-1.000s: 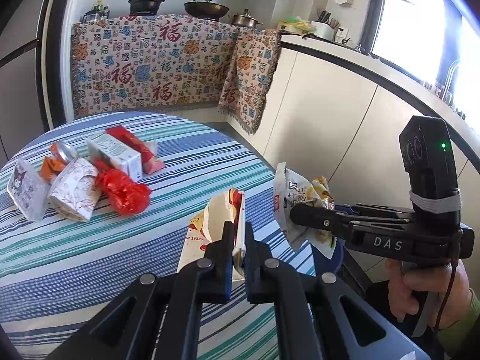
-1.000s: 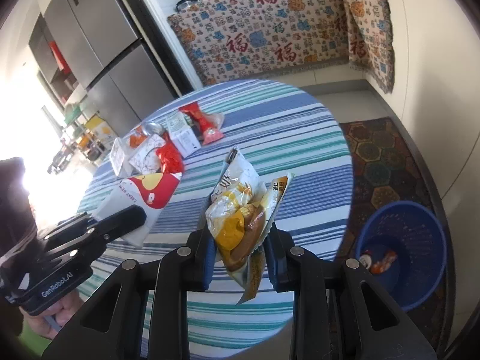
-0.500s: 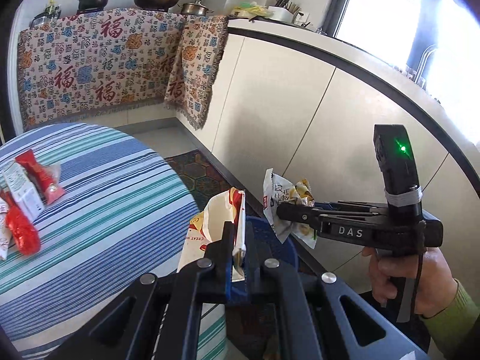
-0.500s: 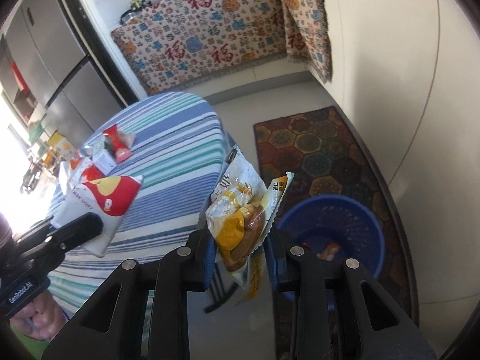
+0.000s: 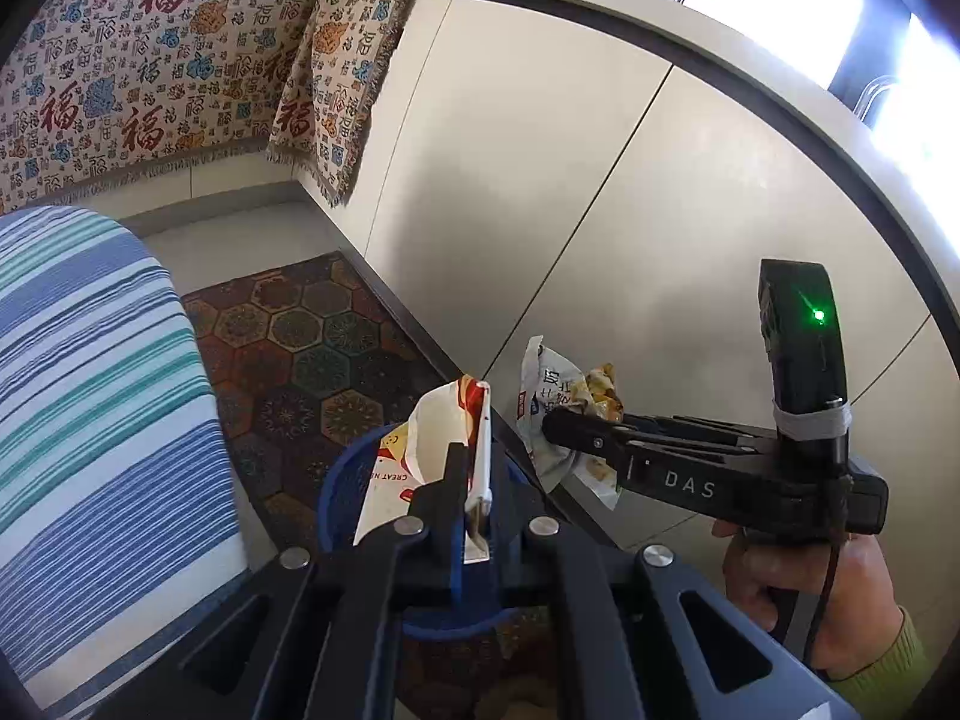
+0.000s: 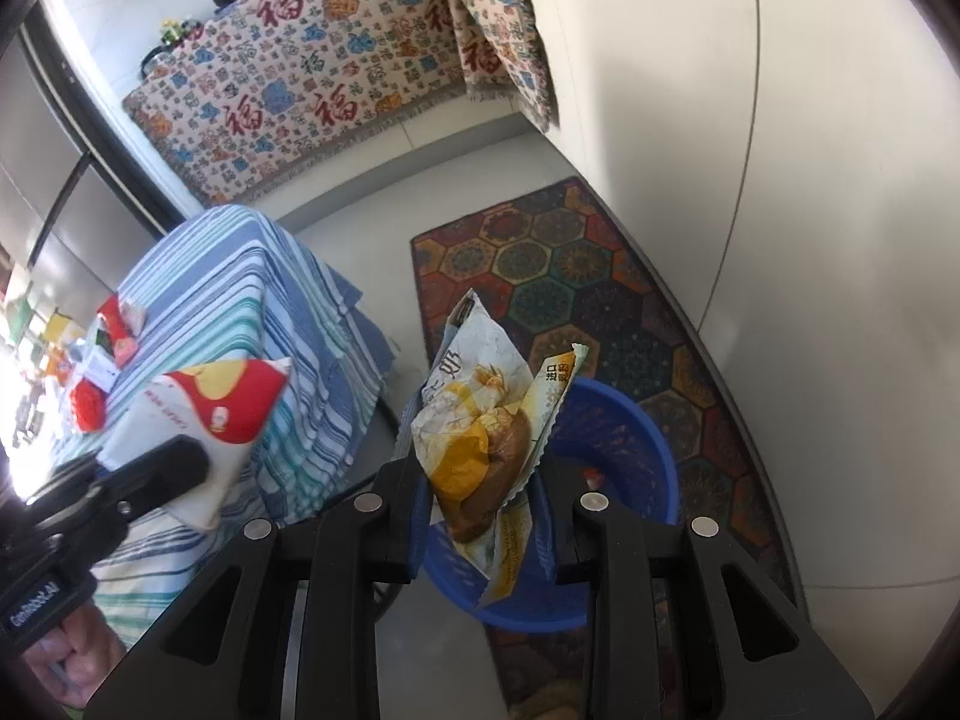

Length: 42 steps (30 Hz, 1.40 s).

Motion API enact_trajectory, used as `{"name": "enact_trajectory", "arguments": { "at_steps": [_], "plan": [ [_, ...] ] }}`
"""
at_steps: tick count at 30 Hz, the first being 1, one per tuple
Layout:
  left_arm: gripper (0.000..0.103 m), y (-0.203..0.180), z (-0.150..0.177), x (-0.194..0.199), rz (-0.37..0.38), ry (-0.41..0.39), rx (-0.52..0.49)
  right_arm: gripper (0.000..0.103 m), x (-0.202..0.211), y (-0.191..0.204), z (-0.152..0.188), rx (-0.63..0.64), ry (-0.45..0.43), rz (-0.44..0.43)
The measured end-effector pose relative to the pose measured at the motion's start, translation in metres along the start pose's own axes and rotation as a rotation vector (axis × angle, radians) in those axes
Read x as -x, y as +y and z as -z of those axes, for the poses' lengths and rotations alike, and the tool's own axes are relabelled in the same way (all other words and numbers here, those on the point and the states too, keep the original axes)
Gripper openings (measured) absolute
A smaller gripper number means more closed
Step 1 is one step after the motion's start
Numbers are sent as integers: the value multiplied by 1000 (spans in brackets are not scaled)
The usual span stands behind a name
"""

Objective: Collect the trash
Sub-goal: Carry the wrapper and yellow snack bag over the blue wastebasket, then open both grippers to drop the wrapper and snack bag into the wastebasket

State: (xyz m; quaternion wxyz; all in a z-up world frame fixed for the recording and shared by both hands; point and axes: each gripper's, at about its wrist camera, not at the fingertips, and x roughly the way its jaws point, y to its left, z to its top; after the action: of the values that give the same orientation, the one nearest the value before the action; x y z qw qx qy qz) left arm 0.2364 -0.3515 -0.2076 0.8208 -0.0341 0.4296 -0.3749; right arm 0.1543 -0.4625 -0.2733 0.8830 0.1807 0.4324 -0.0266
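My left gripper (image 5: 474, 480) is shut on a white and red snack bag (image 5: 438, 444), held above the blue trash basket (image 5: 342, 480) on the floor. The same bag (image 6: 210, 420) shows at the left of the right wrist view, beside the table edge. My right gripper (image 6: 480, 480) is shut on a crumpled white and yellow wrapper (image 6: 480, 438), held over the blue basket (image 6: 618, 438). That wrapper (image 5: 558, 402) also shows in the left wrist view, to the right of the basket.
The round table with a striped cloth (image 5: 90, 390) stands left of the basket and carries more trash (image 6: 108, 354). A patterned rug (image 6: 570, 276) lies under the basket. White cabinets (image 5: 540, 180) run along the right.
Both grippers have swung with their bags away from the table, to the right and down, and now hang over the blue basket. Both grips are unchanged.
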Motion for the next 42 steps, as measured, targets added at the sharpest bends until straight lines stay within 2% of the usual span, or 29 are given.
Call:
{"name": "enact_trajectory", "arguments": {
  "at_steps": [14, 17, 18, 19, 23, 25, 27, 30, 34, 37, 42],
  "plan": [
    [6, -6, -4, -61, 8, 72, 0, 29, -6, -27, -5, -61, 20, 5],
    [13, -3, -6, -72, 39, 87, 8, 36, -4, -27, -6, -60, -2, 10],
    [16, -2, -7, -75, 50, 95, 18, 46, -3, -25, -7, -56, -9, 7],
    [24, -1, -8, -78, 59, 101, 29, 52, -1, -25, -7, -54, -18, 8],
    [27, 4, -13, -79, 42, 84, 51, 54, 4, -25, -9, -56, -45, 29],
    [27, 5, -14, -73, 31, 70, 55, 58, 9, -27, -10, -64, -67, 40],
    [31, 4, -14, -59, 10, 45, 39, 61, 13, -26, -11, -65, -92, 51],
    [41, -1, -9, -32, -42, 1, -10, 70, 18, -20, -14, -55, -128, 72],
    [52, -2, 6, 12, -141, -40, -46, 77, 25, -5, -16, -28, -174, 81],
    [54, 10, 26, 44, -219, -48, -43, 82, 30, 15, -14, 33, -219, 84],
    [54, 53, 64, 95, -369, -41, -13, 88, 29, 70, 0, 185, -268, 65]
  ]
}}
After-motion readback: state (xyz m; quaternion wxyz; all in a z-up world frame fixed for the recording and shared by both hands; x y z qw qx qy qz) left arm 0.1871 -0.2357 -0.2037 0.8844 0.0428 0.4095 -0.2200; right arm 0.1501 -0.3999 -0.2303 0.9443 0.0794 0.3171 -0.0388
